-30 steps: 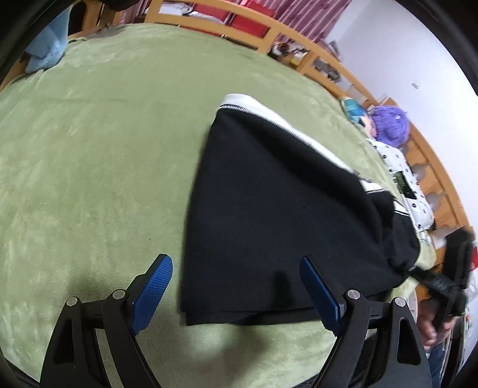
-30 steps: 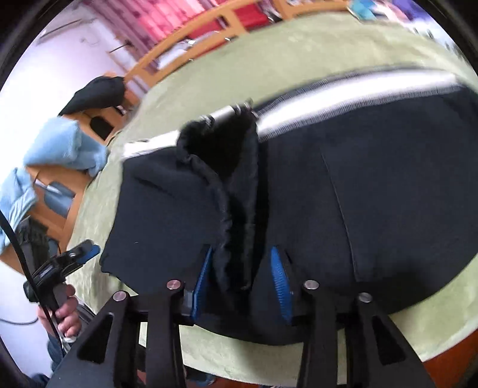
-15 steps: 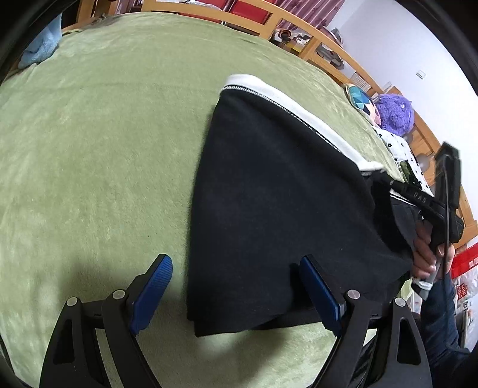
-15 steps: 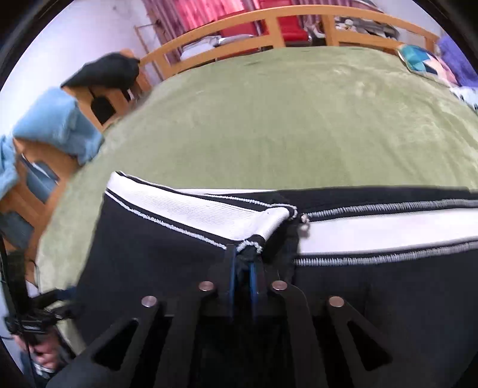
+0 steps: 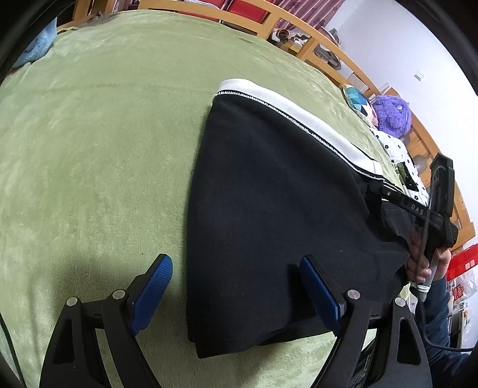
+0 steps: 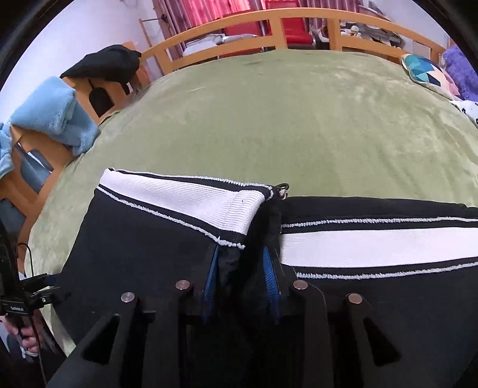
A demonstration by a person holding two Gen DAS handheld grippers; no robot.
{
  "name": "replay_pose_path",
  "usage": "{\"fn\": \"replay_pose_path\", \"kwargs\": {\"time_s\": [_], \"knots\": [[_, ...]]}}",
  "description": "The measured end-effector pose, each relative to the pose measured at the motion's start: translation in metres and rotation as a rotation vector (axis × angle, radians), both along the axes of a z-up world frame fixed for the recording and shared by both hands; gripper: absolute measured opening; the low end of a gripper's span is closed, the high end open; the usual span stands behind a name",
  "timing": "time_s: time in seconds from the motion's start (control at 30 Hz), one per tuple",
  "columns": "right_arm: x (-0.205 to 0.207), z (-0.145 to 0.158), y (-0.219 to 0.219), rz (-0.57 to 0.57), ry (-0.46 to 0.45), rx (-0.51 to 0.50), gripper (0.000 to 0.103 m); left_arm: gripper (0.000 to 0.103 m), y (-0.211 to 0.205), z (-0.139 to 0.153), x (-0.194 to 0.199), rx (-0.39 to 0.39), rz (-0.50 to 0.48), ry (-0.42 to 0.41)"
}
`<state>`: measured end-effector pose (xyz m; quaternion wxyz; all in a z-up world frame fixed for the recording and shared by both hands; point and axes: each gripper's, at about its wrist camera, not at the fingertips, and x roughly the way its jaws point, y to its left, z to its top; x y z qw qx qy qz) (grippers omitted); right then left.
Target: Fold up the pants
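Note:
Black pants (image 5: 269, 215) with a white side stripe (image 5: 292, 113) lie folded on the green blanket (image 5: 104, 134). My left gripper (image 5: 236, 295) is open, its blue pads astride the near folded edge, holding nothing. My right gripper (image 6: 242, 274) has its jaws part open with a bunch of black fabric and the stripe's end (image 6: 239, 215) still between the pads. In the left wrist view the right gripper (image 5: 418, 209) sits at the pants' far right edge. The pants' stripe (image 6: 373, 247) runs right in the right wrist view.
A wooden bed rail (image 6: 269, 24) rings the bed. A blue towel (image 6: 53, 116) and a black garment (image 6: 107, 62) sit at the left. A patterned pillow (image 6: 424, 70) and a purple plush (image 5: 391, 116) lie at the right.
My right gripper carried the bunched fabric over onto the pants, then its jaws spread a little. My left gripper stayed open and shifted slightly toward the pants.

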<state>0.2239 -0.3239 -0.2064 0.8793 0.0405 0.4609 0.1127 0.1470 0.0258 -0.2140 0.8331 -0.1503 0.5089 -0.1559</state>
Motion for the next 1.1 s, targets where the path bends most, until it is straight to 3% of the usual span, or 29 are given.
{"fn": "replay_pose_path", "kwargs": {"time_s": [0.03, 0.13, 0.3, 0.37, 0.4, 0.47, 0.6, 0.7, 0.77, 0.8, 0.83, 1.03, 1.1], "knots": [[-0.004, 0.001, 0.005, -0.006, -0.011, -0.03, 0.052, 0.086, 0.002, 0.0, -0.001, 0.0, 0.004, -0.002], [-0.008, 0.004, 0.002, 0.001, -0.033, 0.011, 0.055, 0.086, 0.007, -0.001, -0.003, -0.014, 0.0, -0.001], [0.03, -0.025, 0.004, 0.002, 0.114, 0.133, 0.055, 0.086, 0.002, -0.005, -0.001, -0.02, -0.003, 0.011], [0.035, -0.028, 0.005, 0.012, 0.111, 0.183, 0.036, 0.086, 0.0, -0.004, -0.002, -0.015, -0.007, 0.008], [0.035, -0.028, 0.006, 0.024, 0.101, 0.167, 0.033, 0.086, 0.0, -0.003, -0.002, -0.015, -0.006, 0.007], [0.032, -0.025, 0.001, 0.026, 0.091, 0.203, 0.017, 0.086, 0.0, -0.001, -0.002, -0.021, -0.002, 0.009], [0.009, 0.008, -0.042, -0.01, 0.061, 0.497, 0.014, 0.086, 0.002, 0.011, -0.007, -0.033, 0.0, -0.016], [-0.002, 0.015, -0.038, -0.032, 0.012, 0.351, 0.015, 0.086, 0.0, 0.011, -0.011, -0.042, -0.013, -0.013], [0.01, -0.015, -0.027, -0.058, 0.112, 0.295, 0.032, 0.086, -0.001, 0.005, -0.01, -0.014, -0.003, 0.007], [0.015, -0.032, -0.022, -0.049, 0.199, 0.272, 0.035, 0.086, -0.001, 0.001, -0.009, -0.002, 0.01, 0.022], [0.014, -0.037, -0.022, -0.037, 0.223, 0.274, 0.035, 0.086, -0.002, -0.001, -0.009, 0.003, 0.017, 0.03], [-0.062, -0.001, -0.041, -0.132, 0.094, 0.315, 0.044, 0.086, 0.0, -0.004, -0.017, 0.002, 0.03, 0.036], [-0.09, 0.003, -0.034, -0.117, 0.067, 0.301, 0.045, 0.086, -0.002, -0.005, -0.016, 0.001, 0.029, 0.035]]}}
